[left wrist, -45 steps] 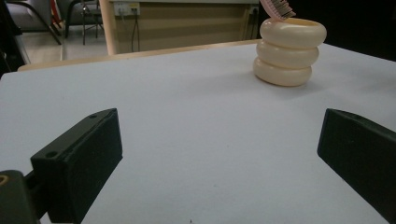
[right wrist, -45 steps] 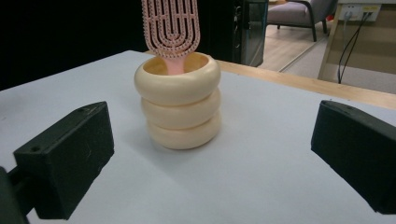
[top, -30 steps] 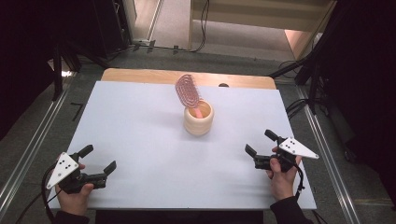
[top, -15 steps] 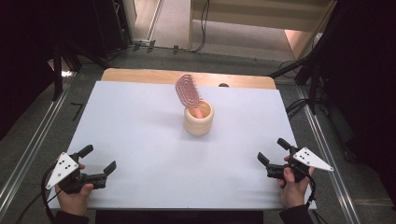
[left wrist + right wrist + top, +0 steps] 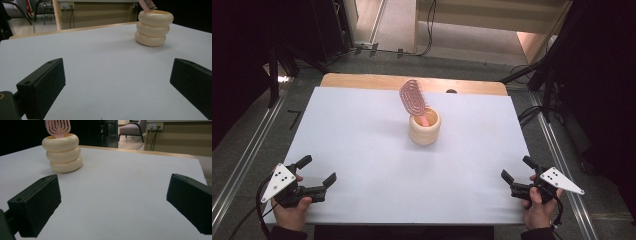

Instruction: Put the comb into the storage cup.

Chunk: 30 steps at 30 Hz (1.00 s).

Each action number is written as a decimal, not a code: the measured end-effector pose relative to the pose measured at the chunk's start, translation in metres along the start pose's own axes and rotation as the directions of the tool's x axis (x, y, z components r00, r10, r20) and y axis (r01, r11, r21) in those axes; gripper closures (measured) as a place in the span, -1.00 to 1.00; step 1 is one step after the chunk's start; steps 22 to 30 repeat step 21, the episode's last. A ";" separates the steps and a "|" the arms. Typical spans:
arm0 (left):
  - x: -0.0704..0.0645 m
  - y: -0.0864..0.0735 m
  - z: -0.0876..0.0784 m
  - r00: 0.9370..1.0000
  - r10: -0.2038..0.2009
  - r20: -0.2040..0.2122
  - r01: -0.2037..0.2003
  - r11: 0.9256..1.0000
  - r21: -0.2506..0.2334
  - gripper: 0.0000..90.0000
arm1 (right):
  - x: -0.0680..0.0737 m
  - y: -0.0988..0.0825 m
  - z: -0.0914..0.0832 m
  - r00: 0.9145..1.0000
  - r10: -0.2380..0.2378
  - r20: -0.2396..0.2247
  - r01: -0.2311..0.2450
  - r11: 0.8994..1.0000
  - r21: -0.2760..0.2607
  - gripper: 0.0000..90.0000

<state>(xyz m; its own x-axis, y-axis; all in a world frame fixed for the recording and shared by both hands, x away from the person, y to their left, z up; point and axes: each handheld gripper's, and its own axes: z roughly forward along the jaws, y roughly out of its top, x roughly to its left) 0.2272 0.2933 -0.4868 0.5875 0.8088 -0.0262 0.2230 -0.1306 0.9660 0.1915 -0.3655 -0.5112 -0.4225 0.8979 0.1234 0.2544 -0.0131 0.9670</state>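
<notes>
Holder: a cream ribbed holder, shaped like three stacked rings, is set upright on the white table, slightly beyond its middle.
Brush: a pink vented hairbrush is stood handle-down in the holder, its oval head tilted up and to the left of the holder in the high view.
Left gripper: the left gripper is held near the table's near-left corner, well apart from the holder; its jaws are spread wide with nothing between them.
Right gripper: the right gripper is held near the near-right corner, well apart from the holder; its jaws are likewise spread and empty.
Holder from the jaws: in the left gripper view the holder is seen far ahead, toward the right jaw's side; in the right gripper view it is seen far ahead, above the left jaw.
</notes>
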 end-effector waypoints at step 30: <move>0.002 -0.001 0.001 1.000 -0.006 0.019 0.006 1.000 -0.007 -1.00 | -0.006 -0.007 0.003 1.000 0.022 0.016 -0.021 1.000 -0.017 -1.00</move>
